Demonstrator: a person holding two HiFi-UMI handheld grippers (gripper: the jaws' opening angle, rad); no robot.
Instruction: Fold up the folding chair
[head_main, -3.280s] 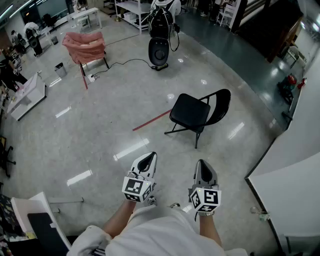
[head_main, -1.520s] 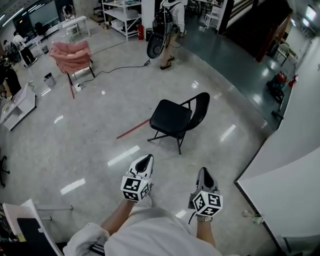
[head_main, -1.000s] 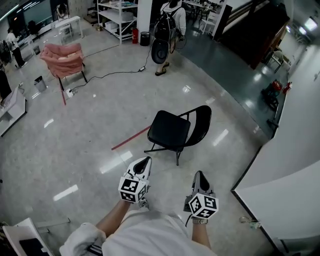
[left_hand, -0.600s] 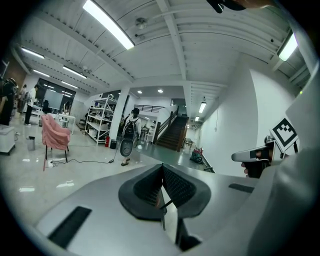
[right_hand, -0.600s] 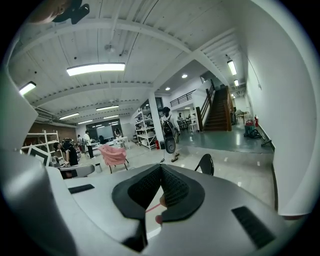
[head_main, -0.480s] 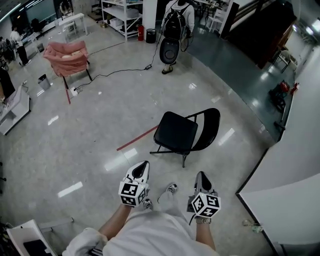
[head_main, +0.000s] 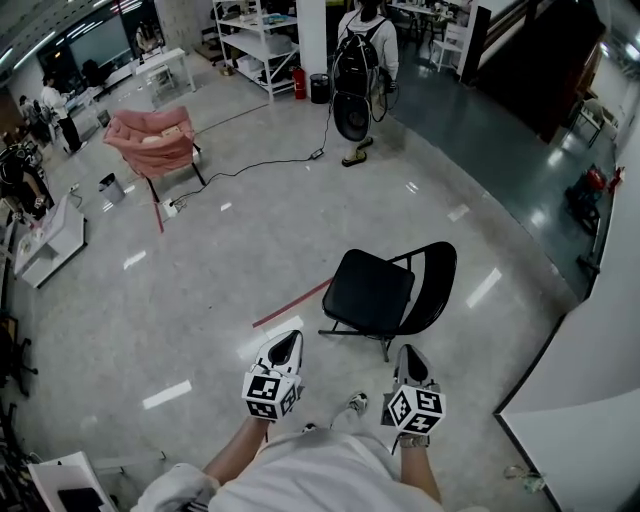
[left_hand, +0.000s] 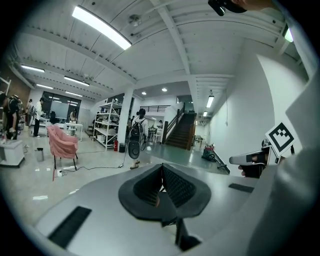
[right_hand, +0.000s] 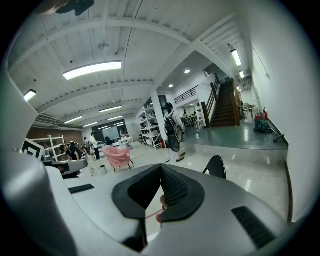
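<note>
Two grippers: left gripper and right gripper are held side by side, near the folding chair; neither touches it.
Left fingers: closed, pad against pad, empty.
Right fingers: closed, pad against pad, empty.
Folding chair: black, unfolded, upright on the glossy floor; in the head view the backrest is on the seat's right.
Red floor strip: just left of the chair, one end near its front leg.
Person with backpack: well beyond the chair.
Pink armchair: far left of the chair, well apart.
</note>
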